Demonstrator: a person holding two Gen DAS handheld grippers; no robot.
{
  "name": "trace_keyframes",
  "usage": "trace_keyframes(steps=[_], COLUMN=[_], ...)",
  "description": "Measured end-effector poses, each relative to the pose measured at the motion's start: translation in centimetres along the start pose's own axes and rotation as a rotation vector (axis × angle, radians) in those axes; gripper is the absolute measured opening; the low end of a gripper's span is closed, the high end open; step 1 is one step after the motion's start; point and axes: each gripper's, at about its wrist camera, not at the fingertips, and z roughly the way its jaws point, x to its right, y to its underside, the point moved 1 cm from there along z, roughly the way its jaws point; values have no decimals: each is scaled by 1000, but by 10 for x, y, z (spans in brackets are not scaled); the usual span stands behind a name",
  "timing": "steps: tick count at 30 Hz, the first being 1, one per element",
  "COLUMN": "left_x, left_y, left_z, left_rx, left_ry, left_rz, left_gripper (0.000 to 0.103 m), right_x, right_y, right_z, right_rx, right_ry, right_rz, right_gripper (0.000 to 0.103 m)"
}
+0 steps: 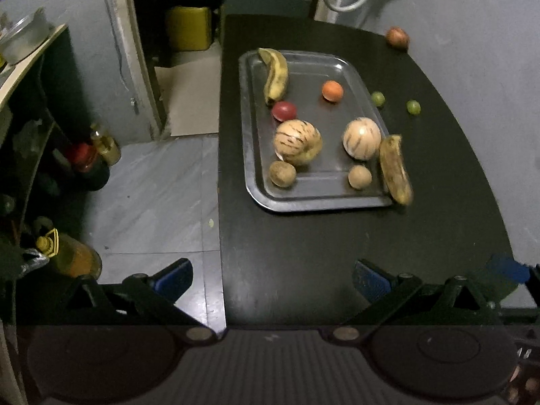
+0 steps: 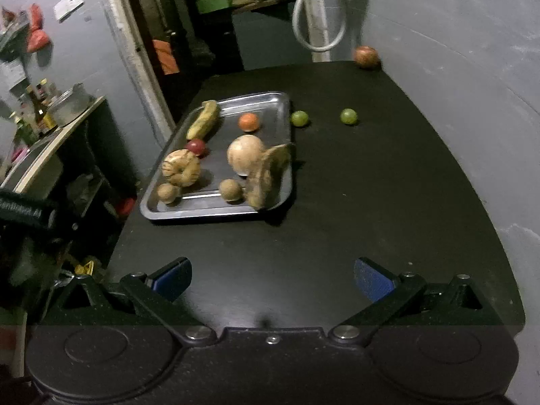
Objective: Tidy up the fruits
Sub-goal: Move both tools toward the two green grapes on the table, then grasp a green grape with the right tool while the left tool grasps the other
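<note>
A metal tray [image 1: 256, 155] [image 2: 175, 209] lies on the black table [image 1: 303, 253] [image 2: 337, 219]. In it are a banana [image 1: 276, 76] [image 2: 202, 123], an orange fruit [image 1: 332, 91] [image 2: 249, 121], a red fruit [image 1: 284, 110] [image 2: 196, 146], two striped melons [image 1: 297, 141] [image 1: 361, 137] [image 2: 180, 167] [image 2: 244, 153] and two brown round fruits [image 1: 282, 173] [image 1: 359, 177]. A second banana [image 1: 395, 168] [image 2: 268, 177] rests on the tray's right rim. Two green fruits [image 1: 378, 98] [image 1: 413, 107] [image 2: 299, 118] [image 2: 348, 116] and a reddish fruit [image 1: 397, 37] [image 2: 366, 56] lie on the table. My left gripper [image 1: 271, 278] and right gripper [image 2: 272, 278] are open and empty, short of the tray.
Left of the table are a grey floor [image 1: 152, 185], bottles [image 1: 104, 145] and a shelf unit [image 2: 57, 141] with a pot. A doorway [image 1: 182, 33] and a white hose [image 2: 317, 17] are behind. A grey wall [image 2: 455, 84] runs along the table's right side.
</note>
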Motion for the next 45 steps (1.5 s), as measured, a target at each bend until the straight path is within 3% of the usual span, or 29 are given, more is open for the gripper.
trace_keyframes(steps=[13, 19, 23, 25, 27, 30, 32, 36, 40, 45], left_x=[4, 2, 1, 6, 10, 19, 28, 48, 76, 114], left_y=[-22, -31, -29, -31, -41, -64, -87, -130, -158, -162], left_z=[13, 25, 32, 28, 15, 6, 7, 6, 15, 45], left_rx=[-25, -40, -13, 23, 96, 232, 270, 315, 359, 360], left_ry=[62, 116, 115, 84, 101, 123, 97, 125, 160, 228], left_rz=[152, 234, 285, 347, 423, 535, 552, 551, 642, 844], left_gripper=[102, 102, 102, 102, 102, 102, 102, 102, 102, 102], right_x=[2, -5, -10, -8, -3, 7, 13, 25, 44, 73], right_y=[-22, -4, 3, -8, -26, -66, -97, -150, -175, -175], right_z=[-8, -4, -7, -15, -18, -18, -18, -11, 17, 67], right_rx=[2, 5, -11, 20, 48, 85, 124, 201, 236, 156], right_ry=[190, 214, 245, 242, 247, 262, 265, 270, 248, 180], right_rz=[100, 195, 175, 135, 81, 1, -45, -114, -184, -121], right_gripper=[102, 102, 101, 101, 101, 101, 101, 101, 101, 93])
